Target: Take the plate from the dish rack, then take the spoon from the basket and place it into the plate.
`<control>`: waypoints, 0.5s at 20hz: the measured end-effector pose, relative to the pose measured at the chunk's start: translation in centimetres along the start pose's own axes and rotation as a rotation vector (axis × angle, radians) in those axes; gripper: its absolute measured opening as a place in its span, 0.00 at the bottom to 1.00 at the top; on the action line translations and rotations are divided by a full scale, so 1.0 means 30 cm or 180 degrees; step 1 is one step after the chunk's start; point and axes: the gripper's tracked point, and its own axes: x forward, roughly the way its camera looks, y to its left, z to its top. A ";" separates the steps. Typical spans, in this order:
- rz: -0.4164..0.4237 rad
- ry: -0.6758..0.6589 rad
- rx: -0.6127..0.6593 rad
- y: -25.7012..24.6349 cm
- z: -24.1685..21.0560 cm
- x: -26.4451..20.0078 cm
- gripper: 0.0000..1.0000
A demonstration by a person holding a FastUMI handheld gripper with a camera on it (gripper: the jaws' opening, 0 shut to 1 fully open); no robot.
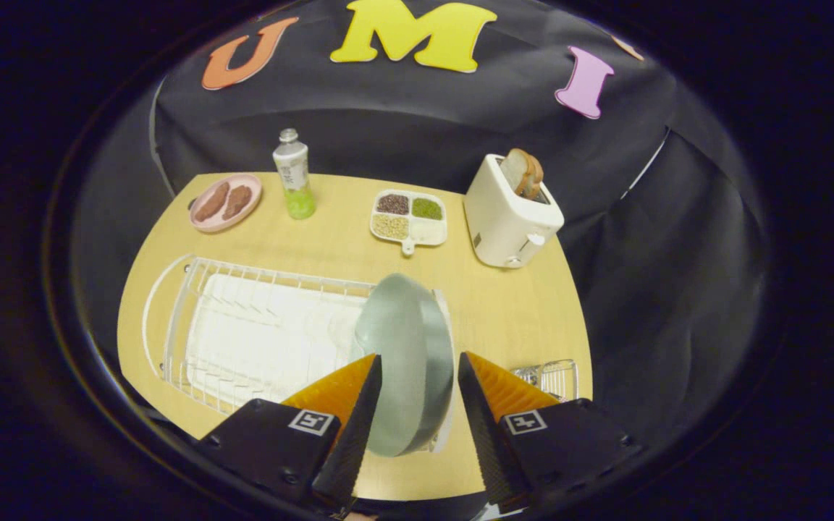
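The plate [404,362] stands on edge at the right end of the rack [258,333], low in the middle of the frame, and its lower part sits between the two fingers of the claw [417,376]. The fingers straddle it at a middling spread. The left one lies along the plate's face, perhaps touching; the right one shows a sliver of gap from the rim, so I judge the hold not yet firm.

The main risk is a one-sided push: if the left finger presses before the right meets the rim, the plate could tip in its slot or slide along the wires. A smooth glazed rim pinched near its edge may also pivot and slip out once lifted. Pulling it up at an angle could catch the rack and drag it across the desk [504,311].

The basket [553,378] sits just right of the right finger, close enough to be knocked as the plate swings clear. Toaster [511,217], bottle [294,181] and the dishes at the top of the frame stand well apart.
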 end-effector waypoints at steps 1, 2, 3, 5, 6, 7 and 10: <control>-0.0020 0.0118 0.0003 0.013 0.005 0.010 0.69; -0.0077 0.0208 -0.0025 0.012 0.000 0.015 0.66; -0.0157 0.0288 -0.0033 0.011 -0.004 0.025 0.64; -0.0328 0.0454 0.0033 0.005 -0.015 0.034 0.52; -0.0451 0.0439 0.0058 -0.007 -0.015 0.038 0.46; -0.0515 0.0402 0.0051 -0.007 -0.005 0.038 0.36; -0.0659 0.0314 0.0009 0.012 -0.005 0.018 0.25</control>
